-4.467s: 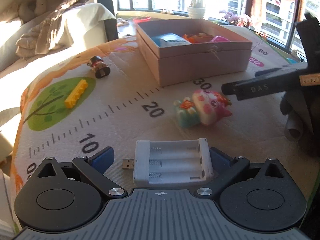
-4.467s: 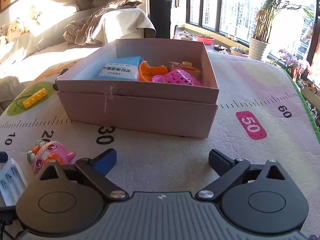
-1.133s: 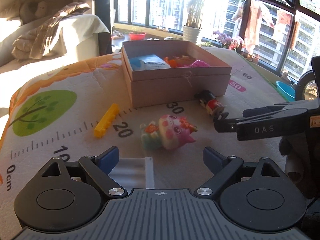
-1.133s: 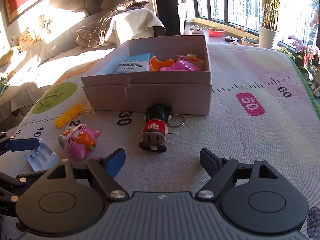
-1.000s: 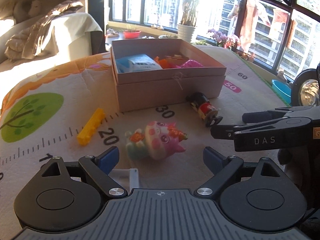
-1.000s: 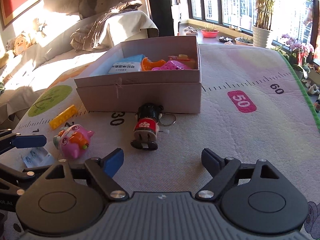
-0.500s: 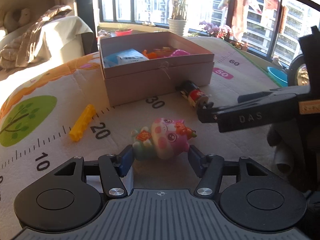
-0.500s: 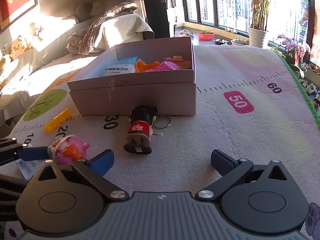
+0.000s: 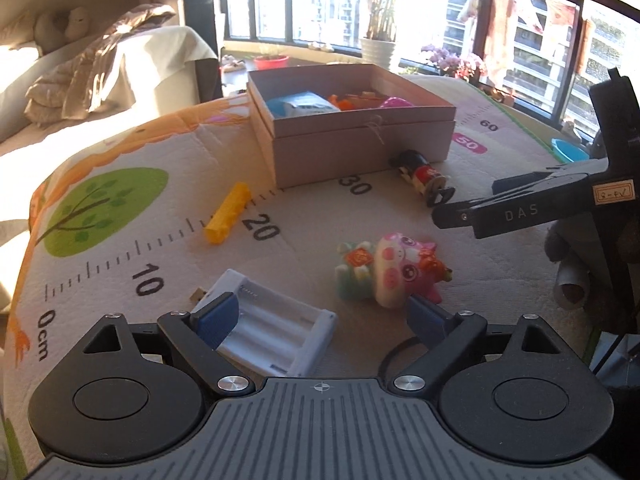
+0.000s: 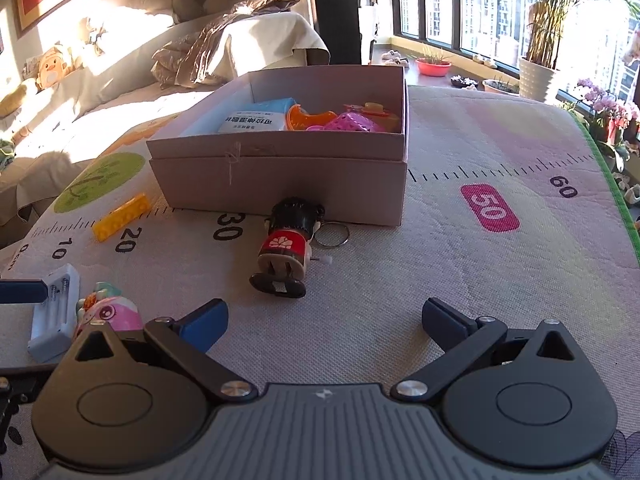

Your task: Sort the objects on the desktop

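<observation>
Jaws on both sides are seen released, nothing grasped: the left gripper [image 9: 322, 314] is spread wide low over the mat [image 9: 120, 248], and the right gripper [image 10: 324, 320] is likewise spread, with bare mat between its fingers.

A pink pig toy [image 9: 394, 270] is found lying on its side just ahead of the left gripper's right finger, with a white face, pink spots, a mint-green back and red-orange trim. In the right wrist view only part of the pig toy [image 10: 110, 312] is shown, behind the left finger. A white battery holder [image 9: 272, 332] with three slots is partly covered by the left gripper's left finger.

Farther out, a wind-up doll [image 10: 290, 246] in red with black hair is laid on its back, its head near the front wall of the cardboard box [image 10: 280, 176], a key ring [image 10: 331, 234] beside it. A yellow brick [image 9: 228, 212] is placed by the 20 mark. A blue packet [image 10: 256, 120], an orange piece and a pink basket are held inside the box.
</observation>
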{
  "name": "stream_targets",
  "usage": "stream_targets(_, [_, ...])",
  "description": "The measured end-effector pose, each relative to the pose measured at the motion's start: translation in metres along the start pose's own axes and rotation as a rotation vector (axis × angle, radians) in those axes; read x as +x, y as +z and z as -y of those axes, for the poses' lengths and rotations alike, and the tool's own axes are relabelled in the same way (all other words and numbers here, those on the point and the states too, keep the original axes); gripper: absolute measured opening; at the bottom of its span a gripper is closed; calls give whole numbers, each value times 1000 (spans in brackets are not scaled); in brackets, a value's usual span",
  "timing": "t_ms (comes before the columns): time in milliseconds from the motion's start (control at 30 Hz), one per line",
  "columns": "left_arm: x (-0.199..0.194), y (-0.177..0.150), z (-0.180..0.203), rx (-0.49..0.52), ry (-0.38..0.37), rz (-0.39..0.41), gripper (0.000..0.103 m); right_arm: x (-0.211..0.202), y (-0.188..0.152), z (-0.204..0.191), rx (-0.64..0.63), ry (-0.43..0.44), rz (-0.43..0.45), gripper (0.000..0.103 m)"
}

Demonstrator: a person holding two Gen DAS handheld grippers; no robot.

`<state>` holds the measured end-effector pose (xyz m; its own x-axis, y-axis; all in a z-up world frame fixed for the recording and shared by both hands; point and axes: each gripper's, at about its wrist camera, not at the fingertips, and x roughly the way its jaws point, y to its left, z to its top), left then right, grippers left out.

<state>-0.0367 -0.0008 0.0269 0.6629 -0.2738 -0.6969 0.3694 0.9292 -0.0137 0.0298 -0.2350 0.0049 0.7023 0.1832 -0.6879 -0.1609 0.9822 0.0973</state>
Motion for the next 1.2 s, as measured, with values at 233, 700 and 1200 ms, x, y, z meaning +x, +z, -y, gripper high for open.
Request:
stream_targets(233, [-7, 2, -5, -7, 17, 17, 96, -7, 6, 3, 37, -30, 25, 103])
stream_targets(700, [3, 1, -5, -47, 60, -28, 97, 18, 36, -25, -61, 28, -4, 39])
stream_targets(1200, [10, -9, -4, 6, 64, -71, 99, -26, -3, -13, -25, 41, -27, 29])
